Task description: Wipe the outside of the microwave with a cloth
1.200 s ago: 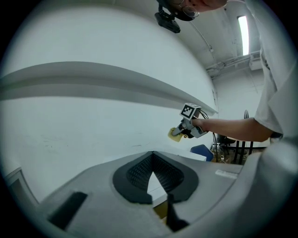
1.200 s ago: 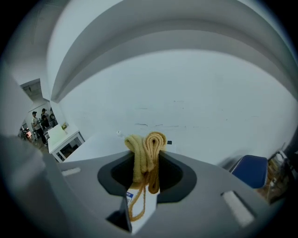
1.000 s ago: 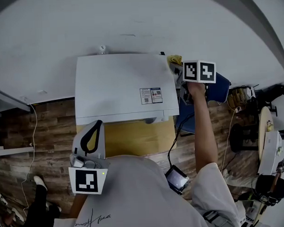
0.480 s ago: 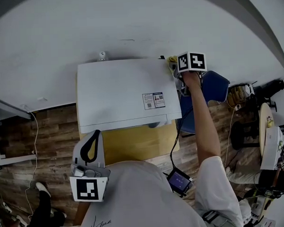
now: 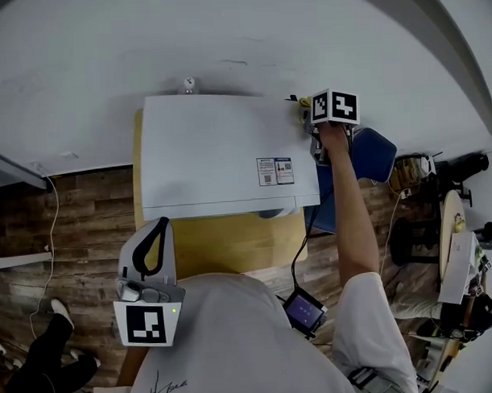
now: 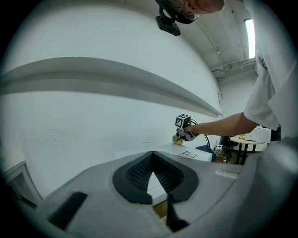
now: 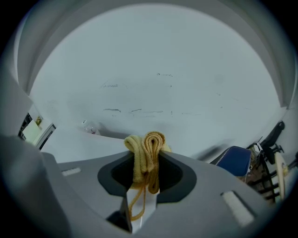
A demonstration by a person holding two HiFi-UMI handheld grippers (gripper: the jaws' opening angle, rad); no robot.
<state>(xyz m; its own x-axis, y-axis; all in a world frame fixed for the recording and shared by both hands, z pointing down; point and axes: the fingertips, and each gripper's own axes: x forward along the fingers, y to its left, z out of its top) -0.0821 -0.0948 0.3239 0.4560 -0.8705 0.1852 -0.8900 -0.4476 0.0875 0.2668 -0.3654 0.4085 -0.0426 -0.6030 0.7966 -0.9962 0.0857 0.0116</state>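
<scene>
There is one cloth (image 7: 148, 139), yellow and folded into a thick bunch. The right gripper (image 7: 145, 160) is closed tightly on it, so that the folds stand up a little beyond the jaws and a thin loop of it hangs below. I judge it soft, light and limp. It will bend under any pressure, so the best hold is on the bunched middle, as now, leaving a small pad in front to touch the surface. The cloth is at the far right corner of the top of the single white microwave (image 5: 220, 152), which stands on a yellowish desk (image 5: 231, 244) against the wall. The microwave looks heavy and stiff, with a smooth top that bears one printed label (image 5: 275, 170), and it should not slide under a light wipe. There are two grippers. The left gripper (image 6: 152, 162) hangs near the person's body, well apart from the microwave, its jaws together with nothing between them. One blue chair (image 5: 374, 159) stands to the right.
</scene>
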